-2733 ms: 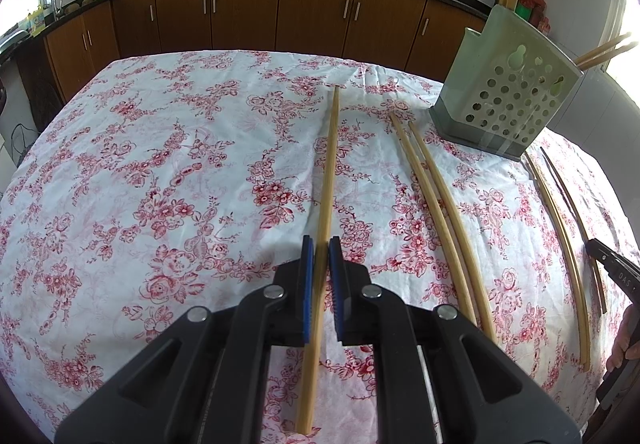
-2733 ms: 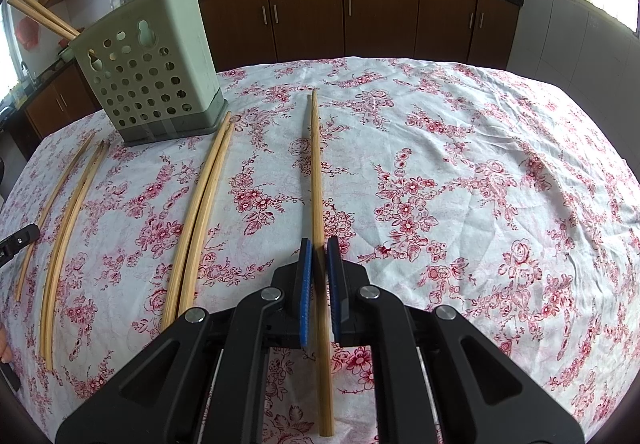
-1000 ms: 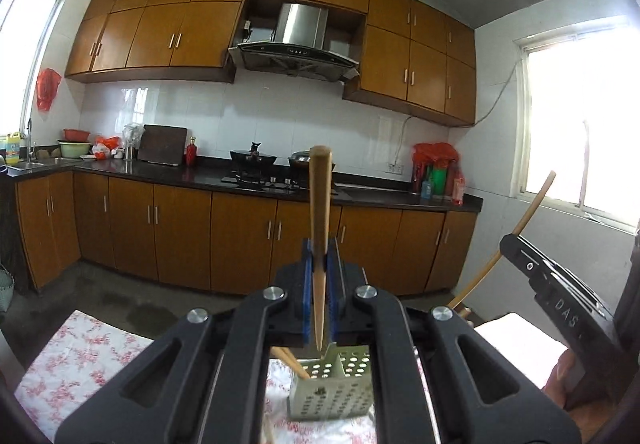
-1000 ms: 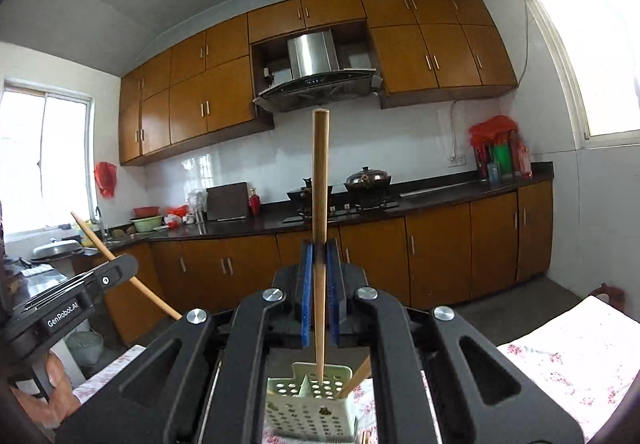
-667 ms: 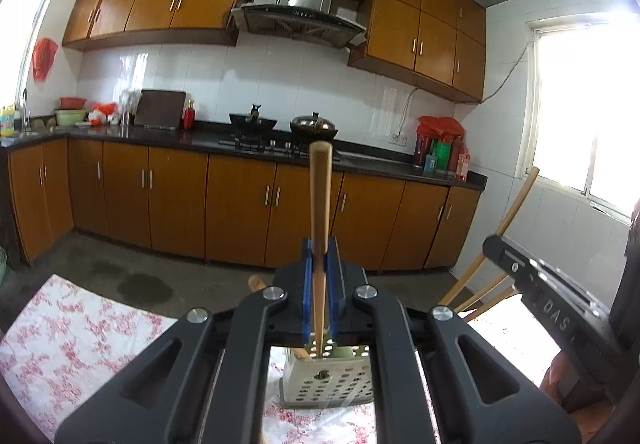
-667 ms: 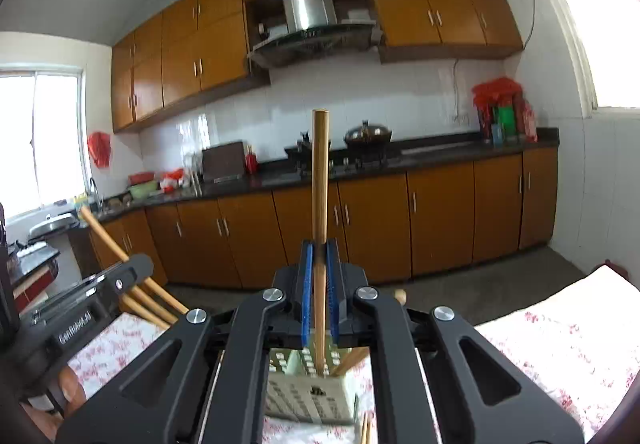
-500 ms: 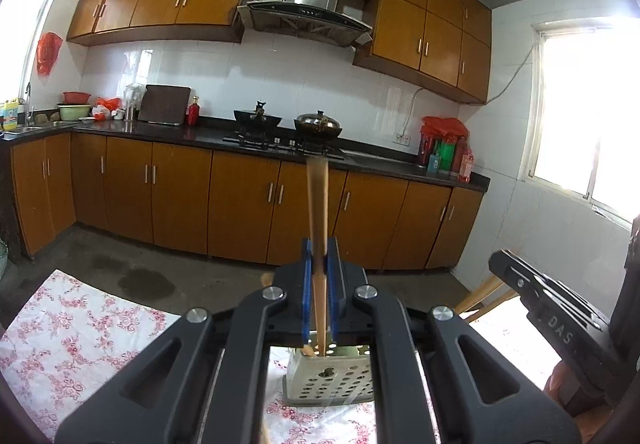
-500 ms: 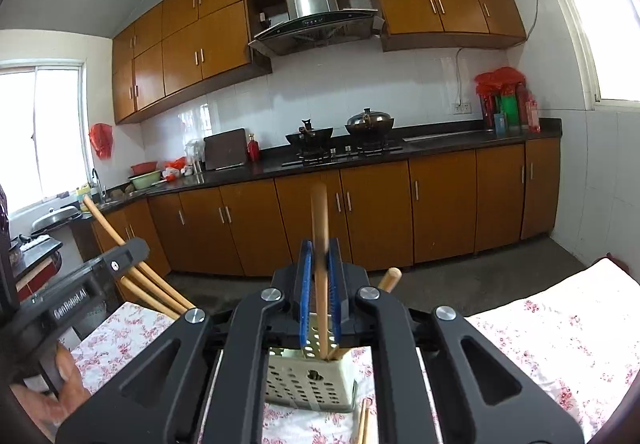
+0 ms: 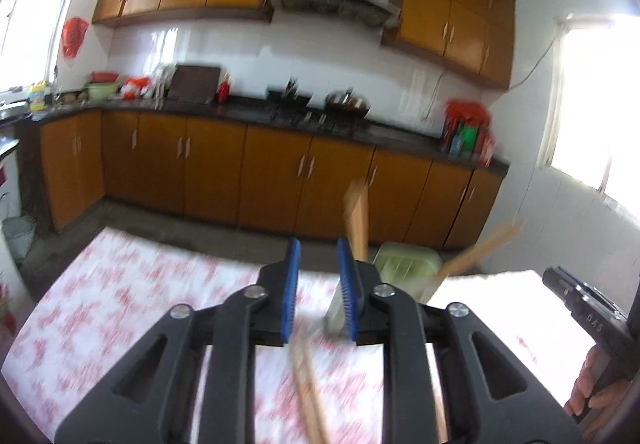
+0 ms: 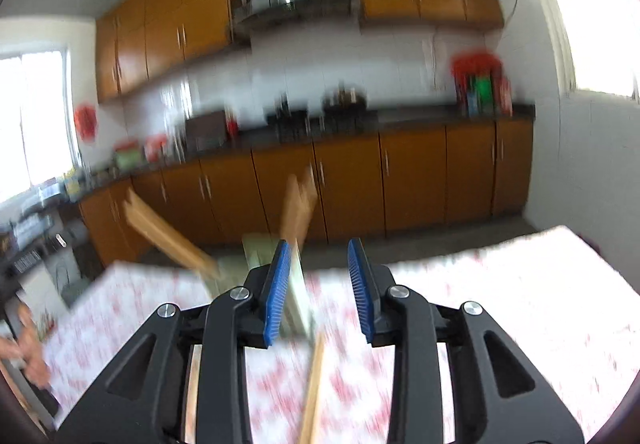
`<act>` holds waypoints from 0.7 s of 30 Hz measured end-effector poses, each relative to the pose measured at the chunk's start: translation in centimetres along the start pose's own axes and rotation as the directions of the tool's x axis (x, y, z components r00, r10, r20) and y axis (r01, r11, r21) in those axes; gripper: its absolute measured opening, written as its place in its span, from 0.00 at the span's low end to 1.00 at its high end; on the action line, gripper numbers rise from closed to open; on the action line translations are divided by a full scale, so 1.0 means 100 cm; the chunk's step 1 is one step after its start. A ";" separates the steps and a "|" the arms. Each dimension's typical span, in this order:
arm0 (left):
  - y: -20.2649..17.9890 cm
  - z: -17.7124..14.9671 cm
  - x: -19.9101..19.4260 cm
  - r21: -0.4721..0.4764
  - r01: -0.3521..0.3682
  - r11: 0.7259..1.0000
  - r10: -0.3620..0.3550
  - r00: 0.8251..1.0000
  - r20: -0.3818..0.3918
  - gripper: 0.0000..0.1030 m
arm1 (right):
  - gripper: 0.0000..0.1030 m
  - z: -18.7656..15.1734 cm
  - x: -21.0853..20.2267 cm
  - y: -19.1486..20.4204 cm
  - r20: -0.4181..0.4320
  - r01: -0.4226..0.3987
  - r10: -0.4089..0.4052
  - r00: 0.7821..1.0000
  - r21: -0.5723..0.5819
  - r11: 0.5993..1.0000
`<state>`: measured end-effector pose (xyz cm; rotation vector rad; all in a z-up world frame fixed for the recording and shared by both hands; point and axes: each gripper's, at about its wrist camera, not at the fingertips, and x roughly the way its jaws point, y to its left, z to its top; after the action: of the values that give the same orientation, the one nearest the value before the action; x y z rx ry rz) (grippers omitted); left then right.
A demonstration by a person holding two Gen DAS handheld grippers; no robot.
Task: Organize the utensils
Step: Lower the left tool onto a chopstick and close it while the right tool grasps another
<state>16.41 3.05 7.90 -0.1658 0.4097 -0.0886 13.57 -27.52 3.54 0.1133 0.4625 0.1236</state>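
Both views are motion-blurred. My left gripper point(image 9: 319, 286) has its jaws opening with nothing between the blue pads. Just beyond its right pad, a chopstick point(image 9: 356, 220) stands in the pale green perforated holder point(image 9: 404, 264), and more chopsticks point(image 9: 480, 252) lean out to the right. My right gripper point(image 10: 319, 290) is also opening and empty. The holder point(image 10: 260, 246) sits behind its left pad, with chopsticks point(image 10: 298, 204) sticking up and others point(image 10: 168, 236) leaning left. Loose chopsticks point(image 9: 308, 392) point(image 10: 314, 384) lie on the floral tablecloth under each gripper.
The table wears a red-flowered white cloth point(image 9: 120, 304). The other gripper point(image 9: 580, 308) and the hand point(image 9: 596, 392) holding it show at the right edge of the left wrist view. Wooden kitchen cabinets point(image 10: 412, 180) and a dark counter stand behind the table.
Each gripper earlier pinched an upright chopstick above the holder. Now both chopsticks are out of the pads and stand in the holder, the jaws have parted, and both grippers have dipped toward the table.
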 end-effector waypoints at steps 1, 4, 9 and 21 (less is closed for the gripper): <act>0.005 -0.012 0.002 0.001 -0.014 1.000 0.014 0.999 -0.035 0.21 | 0.29 -0.022 0.018 -0.002 -0.113 -0.013 0.012 0.994 -0.007 1.000; 0.022 -0.054 0.017 -0.010 -0.045 0.999 0.042 0.985 -0.167 0.21 | 0.21 -0.072 0.050 -0.002 -0.309 -0.054 0.056 0.949 0.014 0.998; 0.036 -0.108 0.036 -0.007 -0.061 0.998 0.055 0.942 -0.332 0.21 | 0.21 -0.117 0.075 0.009 -0.432 -0.065 0.057 0.900 -0.003 0.998; 0.007 -0.150 0.064 0.009 0.027 1.000 -0.019 0.884 -0.466 0.19 | 0.08 -0.121 0.081 -0.017 -0.404 0.090 -0.090 0.910 -0.020 0.996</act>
<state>16.28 0.82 -8.28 -0.1332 0.8905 -0.1563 15.48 -27.02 -10.97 0.0644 0.8827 0.0556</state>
